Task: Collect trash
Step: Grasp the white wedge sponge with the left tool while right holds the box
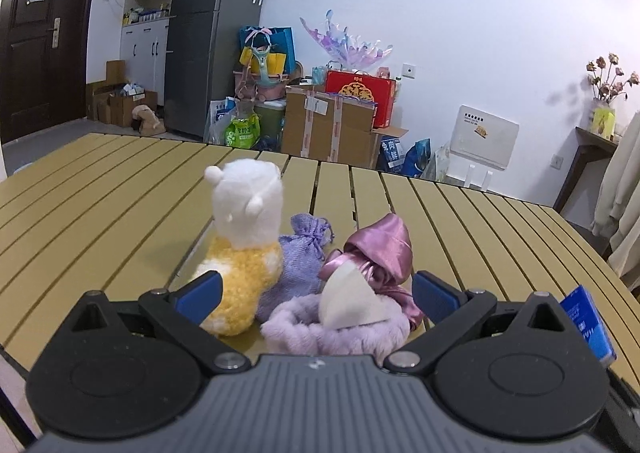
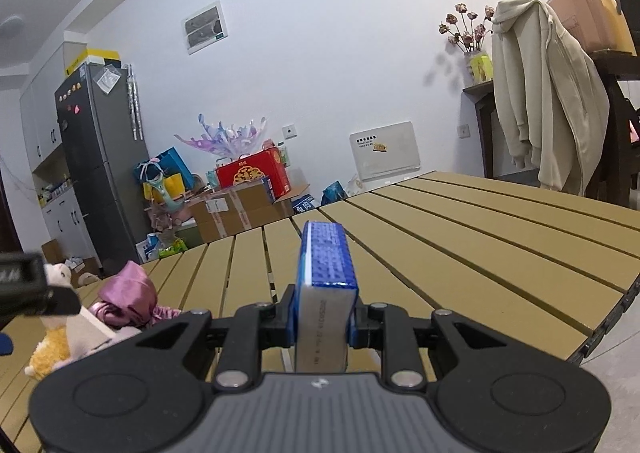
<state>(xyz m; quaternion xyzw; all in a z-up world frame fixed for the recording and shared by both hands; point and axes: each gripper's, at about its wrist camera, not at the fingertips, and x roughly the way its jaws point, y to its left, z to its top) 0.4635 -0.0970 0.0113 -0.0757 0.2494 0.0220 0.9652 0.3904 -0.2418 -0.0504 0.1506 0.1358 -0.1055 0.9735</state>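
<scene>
In the left wrist view my left gripper [image 1: 318, 295] stands open over a cluster on the slatted yellow table [image 1: 120, 213]. A white scrap of paper [image 1: 352, 303] rests on a lilac fluffy band [image 1: 304, 333] between the fingers, with nothing gripped. Around it are a white and yellow plush toy [image 1: 244, 237], a purple knitted pouch [image 1: 300, 257] and a pink satin bundle [image 1: 380, 249]. My right gripper [image 2: 324, 321] is shut on a blue and white carton [image 2: 326, 273], held upright above the table; the carton [image 1: 586, 327] also shows at the right edge of the left wrist view.
The table's far edge [image 2: 520, 189] and right edge lie close by. Beyond it stand cardboard boxes [image 1: 332, 125], bags, a grey fridge [image 1: 200, 33] and a dark door. A cream hoodie [image 2: 548, 93] hangs at the right. The left gripper's body [image 2: 24, 285] shows at the left.
</scene>
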